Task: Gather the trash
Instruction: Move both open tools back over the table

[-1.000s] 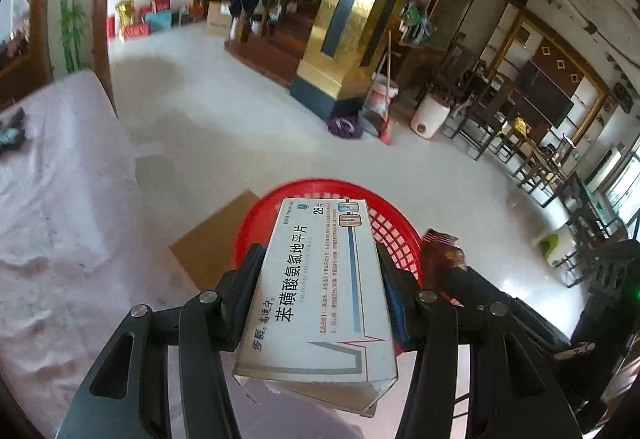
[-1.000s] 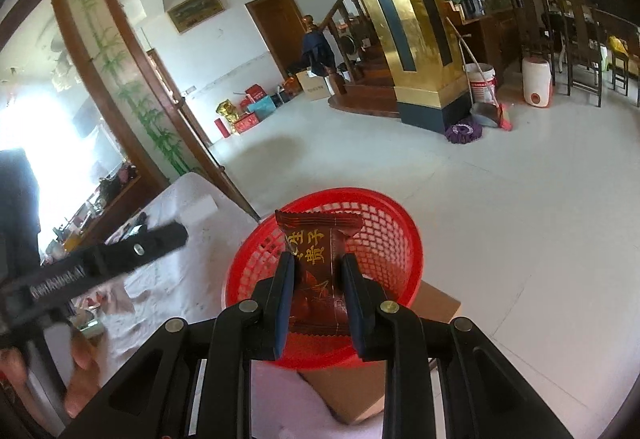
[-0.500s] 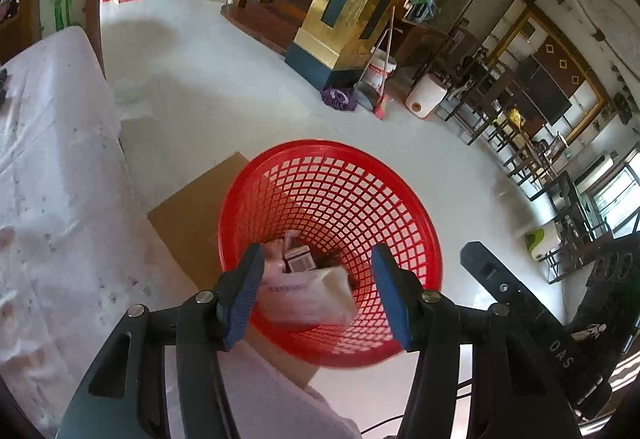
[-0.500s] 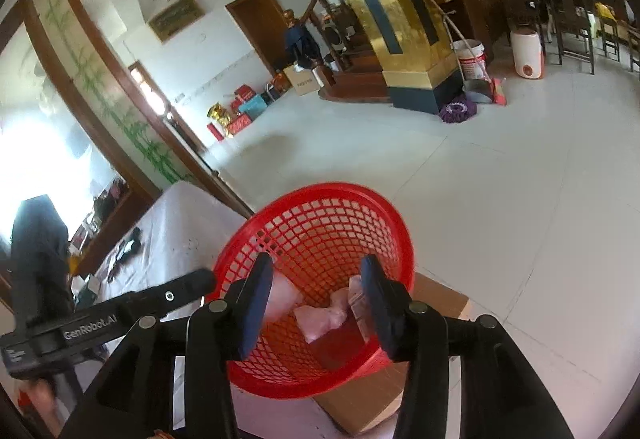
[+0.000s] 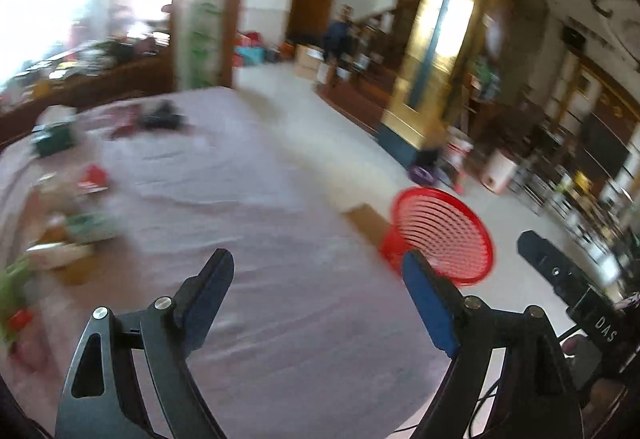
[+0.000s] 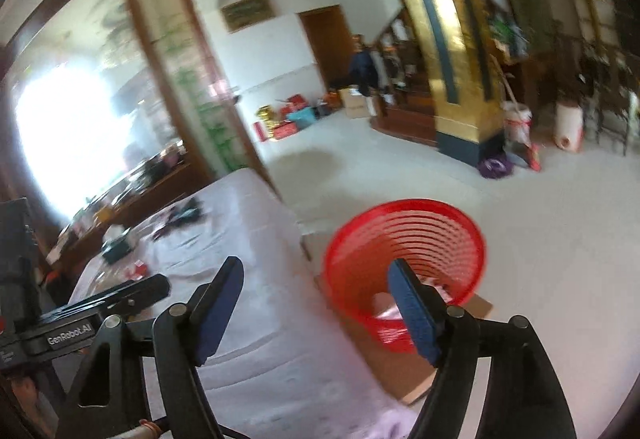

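A red mesh basket [image 5: 444,231] [image 6: 408,239] stands on a cardboard sheet [image 6: 404,367] on the floor, just past the table's edge; pale wrappers lie at its bottom. My left gripper [image 5: 316,259] hangs over the pale tablecloth [image 5: 248,199], jaws opening wide, nothing between them. The basket is to its right. My right gripper [image 6: 314,265] is also opening and empty, over the table edge with the basket behind its right finger. Blurred litter lies at the table's left: a red packet [image 5: 94,175], a dark green box [image 5: 54,139] and greenish wrappers [image 5: 86,227].
A black item [image 5: 160,117] lies at the table's far end. Beyond the basket are white tile floor, a gold pillar [image 6: 448,79], a mop bucket [image 6: 516,127] and chairs. A person [image 6: 362,69] stands far off by the stairs. The left gripper's body [image 6: 100,303] shows at left.
Both grippers let go of the medicine box and the brown snack wrapper over the basket, opened wide, and swung left and up toward the table. The basket now sits to the right.
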`<state>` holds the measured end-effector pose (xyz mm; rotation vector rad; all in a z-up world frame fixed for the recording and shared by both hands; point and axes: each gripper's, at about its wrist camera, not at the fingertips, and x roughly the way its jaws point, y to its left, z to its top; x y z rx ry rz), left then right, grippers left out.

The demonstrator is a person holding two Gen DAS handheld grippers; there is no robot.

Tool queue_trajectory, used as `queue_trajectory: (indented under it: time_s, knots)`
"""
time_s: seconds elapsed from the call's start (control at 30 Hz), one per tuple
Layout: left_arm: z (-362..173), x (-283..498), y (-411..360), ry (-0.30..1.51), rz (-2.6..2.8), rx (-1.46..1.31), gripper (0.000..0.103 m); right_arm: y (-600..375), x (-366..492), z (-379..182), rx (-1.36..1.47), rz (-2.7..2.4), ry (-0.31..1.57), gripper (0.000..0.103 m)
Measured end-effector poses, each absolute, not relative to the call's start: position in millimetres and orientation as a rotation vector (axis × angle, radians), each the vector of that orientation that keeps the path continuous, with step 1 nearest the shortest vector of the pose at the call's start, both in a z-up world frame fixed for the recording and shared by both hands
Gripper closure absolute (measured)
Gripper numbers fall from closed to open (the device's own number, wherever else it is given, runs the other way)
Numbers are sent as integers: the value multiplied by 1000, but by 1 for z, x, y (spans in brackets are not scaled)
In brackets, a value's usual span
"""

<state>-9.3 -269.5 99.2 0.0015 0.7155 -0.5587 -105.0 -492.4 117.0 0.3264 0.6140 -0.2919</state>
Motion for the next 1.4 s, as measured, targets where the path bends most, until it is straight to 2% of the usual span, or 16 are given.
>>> queue_trajectory:
  time_s: [0.23, 0.43, 0.77, 1.4]
  knots:
    - [105, -40, -168, 654, -379, -25, 16, -424, -95, 119, 240, -199, 618, 18]
    - [97, -50, -114, 669, -290, -54, 13, -380, -93, 116, 206, -130, 634, 16]
    - [92, -50, -65, 672, -206, -130, 13, -323, -83, 107, 152, -19, 679, 16]
    - [87, -45, -29, 682, -137, -158, 13, -277, -59, 90, 104, 78, 731, 16]
